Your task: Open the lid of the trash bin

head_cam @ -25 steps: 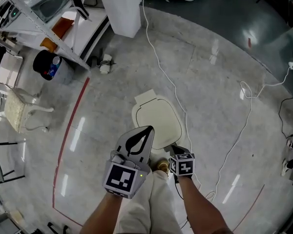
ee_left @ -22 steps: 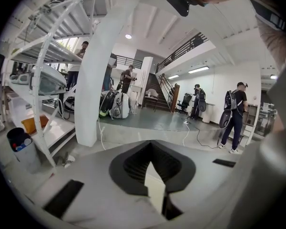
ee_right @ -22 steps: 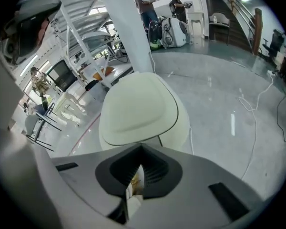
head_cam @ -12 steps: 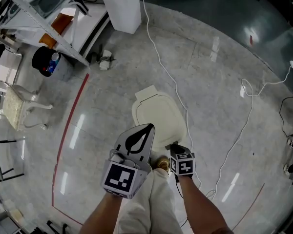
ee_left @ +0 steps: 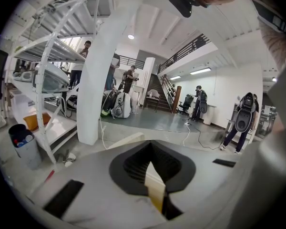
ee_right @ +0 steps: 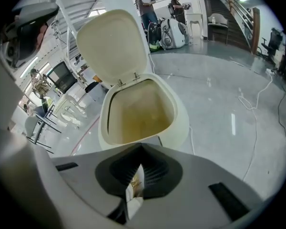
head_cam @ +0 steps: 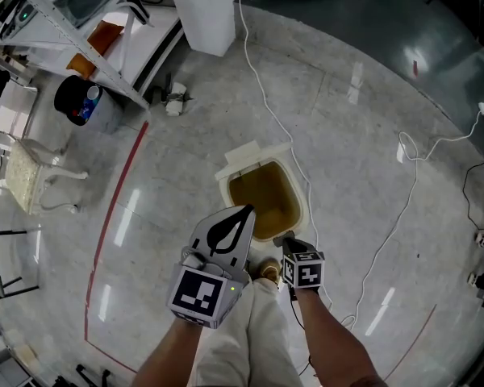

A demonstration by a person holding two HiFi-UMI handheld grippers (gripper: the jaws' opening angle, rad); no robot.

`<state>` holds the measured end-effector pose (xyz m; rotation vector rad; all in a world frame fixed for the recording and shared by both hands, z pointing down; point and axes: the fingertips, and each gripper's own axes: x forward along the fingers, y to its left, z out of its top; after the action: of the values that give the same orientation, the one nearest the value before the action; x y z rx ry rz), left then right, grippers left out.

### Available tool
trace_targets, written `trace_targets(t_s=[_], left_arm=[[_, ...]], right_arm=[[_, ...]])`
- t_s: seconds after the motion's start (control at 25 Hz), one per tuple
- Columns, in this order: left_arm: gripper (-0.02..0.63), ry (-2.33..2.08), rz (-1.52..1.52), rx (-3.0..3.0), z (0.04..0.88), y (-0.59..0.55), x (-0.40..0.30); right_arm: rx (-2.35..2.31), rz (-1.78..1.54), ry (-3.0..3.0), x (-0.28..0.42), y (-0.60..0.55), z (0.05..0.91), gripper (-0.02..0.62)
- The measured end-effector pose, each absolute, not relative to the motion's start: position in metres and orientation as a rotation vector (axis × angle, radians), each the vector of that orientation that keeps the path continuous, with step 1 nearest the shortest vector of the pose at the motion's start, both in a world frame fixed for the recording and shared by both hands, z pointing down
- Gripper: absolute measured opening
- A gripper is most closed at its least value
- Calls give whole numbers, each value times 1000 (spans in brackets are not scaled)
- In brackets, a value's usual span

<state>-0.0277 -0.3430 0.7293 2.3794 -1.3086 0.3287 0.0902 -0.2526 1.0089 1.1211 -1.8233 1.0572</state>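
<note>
The cream trash bin [head_cam: 293,190] stands on the floor straight ahead of me, its brownish inside showing. Its lid [head_cam: 249,159] is tipped up at the far edge; in the right gripper view the lid [ee_right: 112,46] stands upright above the bin [ee_right: 181,120]. My left gripper [head_cam: 244,211] hovers shut over the bin's near rim, holding nothing, and its jaws [ee_left: 155,187] point past the bin into the hall. My right gripper [head_cam: 288,239] is lower, at the bin's near right side, shut and holding nothing [ee_right: 135,184]. A shoe [head_cam: 266,273] rests at the bin's base.
A white cable [head_cam: 266,103] runs across the floor past the bin's right side. A white pillar [head_cam: 200,10] stands behind it, with a metal rack [head_cam: 64,31] and a black bucket [head_cam: 74,103] to the far left. A red floor line [head_cam: 117,200] runs on the left.
The bin's lid, lying flat and closed in both earlier frames, has swung up and the inside is now exposed. Both grippers have stayed almost in place.
</note>
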Motion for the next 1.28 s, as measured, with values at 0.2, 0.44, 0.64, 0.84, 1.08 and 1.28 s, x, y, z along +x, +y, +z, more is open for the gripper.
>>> trace_targets(t_s=[0.2,0.44,0.64,0.84,1.08,1.28], left_arm=[[2,-1326,308,2415,722,-349,-29],[3,-1339,302,2430,666,-355,-35],[2,-1388,228,2490,573,-381,-35],[3,-1430,127,2548,474,-387,-31],[2,-1435,30,2615,385,-376,-24],[2,-1407,-5,2674,353,-373,-14]], right_arm=[[1202,1098,-1830,91,-271,990,31],[1249,1045,-1907,84,-310,914,31],[1352,908,-2051,83,-395,795,31],[1475,722,-2234,85,-462,649,31],[1586,511,-2447,84,-487,489,31],[1594,309,-2592,80,-477,401,31]])
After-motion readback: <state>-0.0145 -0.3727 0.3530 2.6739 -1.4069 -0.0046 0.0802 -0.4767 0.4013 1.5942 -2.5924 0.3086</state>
